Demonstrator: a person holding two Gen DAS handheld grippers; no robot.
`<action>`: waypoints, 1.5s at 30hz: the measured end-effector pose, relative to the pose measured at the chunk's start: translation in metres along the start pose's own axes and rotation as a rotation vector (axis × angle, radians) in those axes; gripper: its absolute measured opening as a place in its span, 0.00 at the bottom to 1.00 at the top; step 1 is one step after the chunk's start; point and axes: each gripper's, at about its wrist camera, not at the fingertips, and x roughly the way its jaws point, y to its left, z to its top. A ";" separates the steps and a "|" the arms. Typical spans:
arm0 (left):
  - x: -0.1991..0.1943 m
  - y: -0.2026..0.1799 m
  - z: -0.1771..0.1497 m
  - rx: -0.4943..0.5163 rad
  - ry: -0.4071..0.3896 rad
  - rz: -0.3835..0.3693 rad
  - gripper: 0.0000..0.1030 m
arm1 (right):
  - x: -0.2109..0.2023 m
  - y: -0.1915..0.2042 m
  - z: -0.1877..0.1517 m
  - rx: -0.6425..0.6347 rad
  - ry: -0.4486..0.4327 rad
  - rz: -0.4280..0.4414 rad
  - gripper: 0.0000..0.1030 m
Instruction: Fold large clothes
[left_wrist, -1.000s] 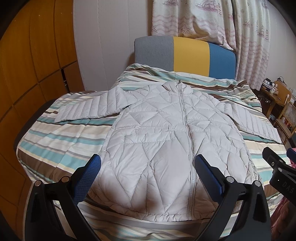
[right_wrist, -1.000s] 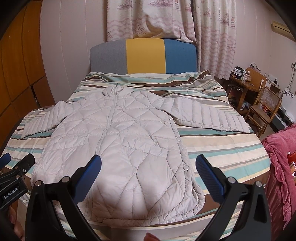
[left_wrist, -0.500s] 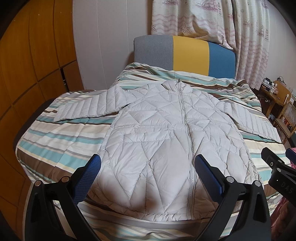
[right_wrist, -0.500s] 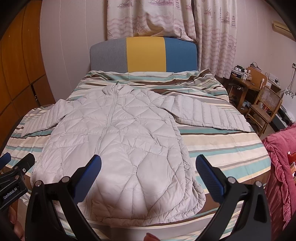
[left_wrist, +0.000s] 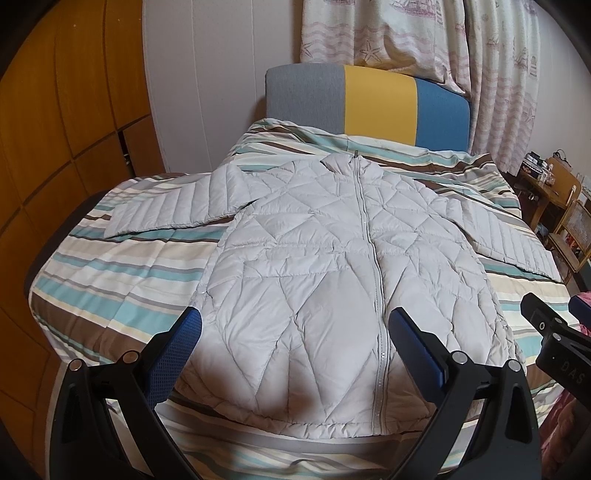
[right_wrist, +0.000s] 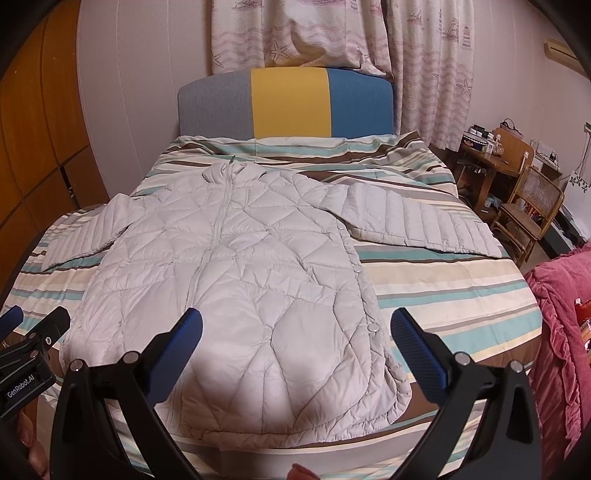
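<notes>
Nearest to me, my left claw (left_wrist: 293, 328) stood wide open with nothing between its blue pads, poised above the foot of the bed, and my right claw (right_wrist: 295, 328) was just as wide and just as empty beside it; each one showed at the edge of the other's view. Just beyond the fingertips lay the hem of the pale grey quilted jacket (left_wrist: 332, 280), close to the near edge of the striped bedspread (left_wrist: 122, 273). The jacket was spread flat on its back, zip closed up the middle, collar pointing toward the headboard (right_wrist: 288, 103). Its left sleeve (left_wrist: 173, 210) reached out toward the wooden wardrobe side and its right sleeve (right_wrist: 413, 225) stretched toward the chair (right_wrist: 532, 210) and desk, both lying flat on the cover and clear of the body. Going by that layout, I judged the laying-out and smoothing part finished and no fold started: neither sleeve had been brought in, and the hem had not been lifted toward the collar. What remained, as I read it, was the whole folding sequence, sleeves across the chest first, then the body doubled over. The padding looked puffy, so I expected the folds might spring back unless pressed down.
</notes>
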 end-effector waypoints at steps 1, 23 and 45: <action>0.001 0.000 0.000 0.001 0.002 0.000 0.97 | 0.001 -0.001 0.000 0.001 0.004 0.000 0.98; 0.089 -0.009 0.036 0.087 0.062 0.119 0.97 | 0.114 -0.090 0.026 0.107 0.078 -0.161 0.98; 0.236 0.025 0.090 -0.009 0.105 0.121 0.97 | 0.249 -0.344 0.072 0.492 0.053 -0.504 0.98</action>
